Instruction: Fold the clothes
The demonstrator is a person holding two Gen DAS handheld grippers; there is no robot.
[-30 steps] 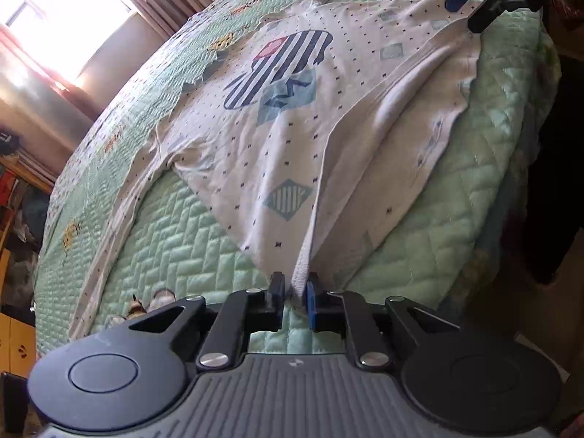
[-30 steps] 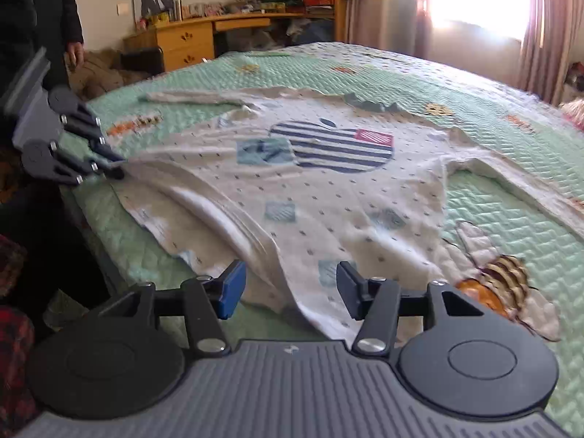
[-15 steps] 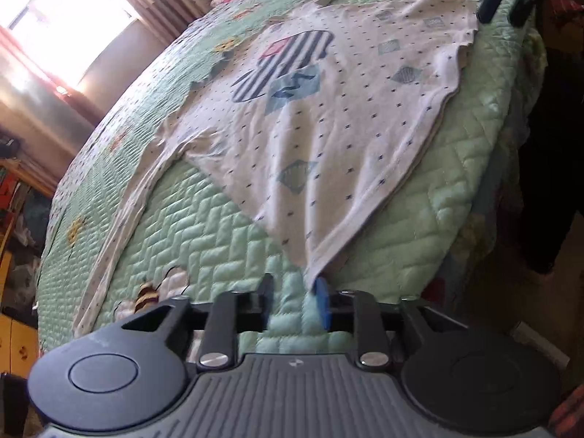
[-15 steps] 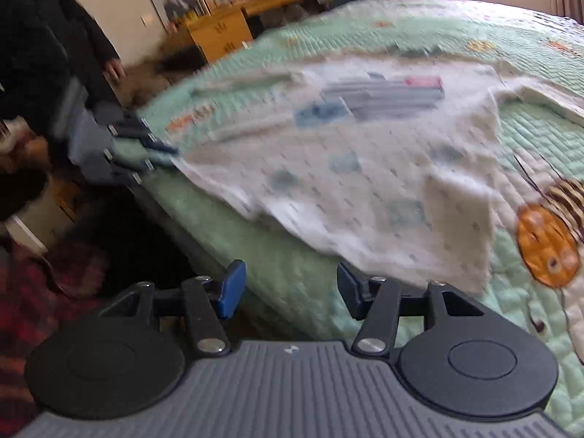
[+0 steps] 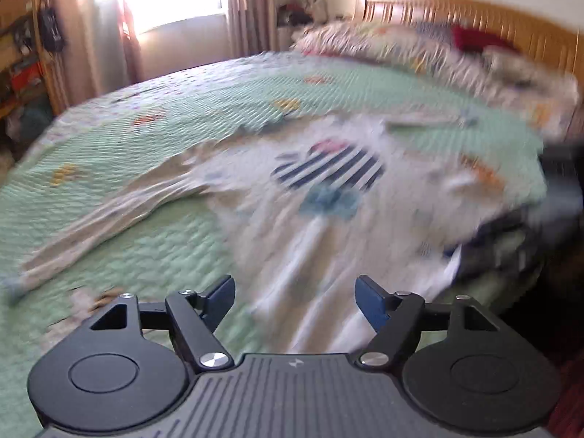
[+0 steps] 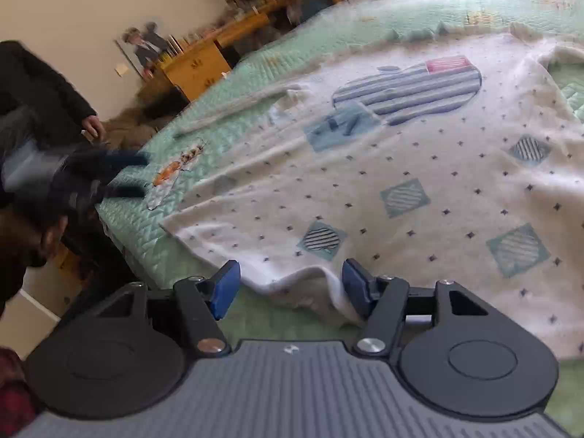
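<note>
Lying spread flat on the green quilted bedspread (image 6: 175, 255), the white patterned top (image 6: 419, 182) occupies the near side of the bed, with its striped apple print (image 6: 408, 89) facing up and its hem running along the bed's near edge. One long sleeve (image 5: 109, 219) extends away from the body of the garment across the quilt in the left wrist view, which is heavily motion-blurred.

The left gripper (image 5: 294, 301) is above the lower part of the top; its jaws are opening, and nothing is clamped between the blue pads. The fabric lies below the gap and is free of both fingers.

The right gripper (image 6: 290, 284) sits at the hem. Its jaws are opening as well. A raised ripple of the hem lies within the gap, just beside the right-hand pad; whether the cloth touches that pad cannot be told, and the left-hand pad stands clear of it.

Pillows (image 5: 419, 51) rest against the wooden headboard (image 5: 474, 18). A wooden cabinet (image 6: 197, 69) stands beyond the bed.
</note>
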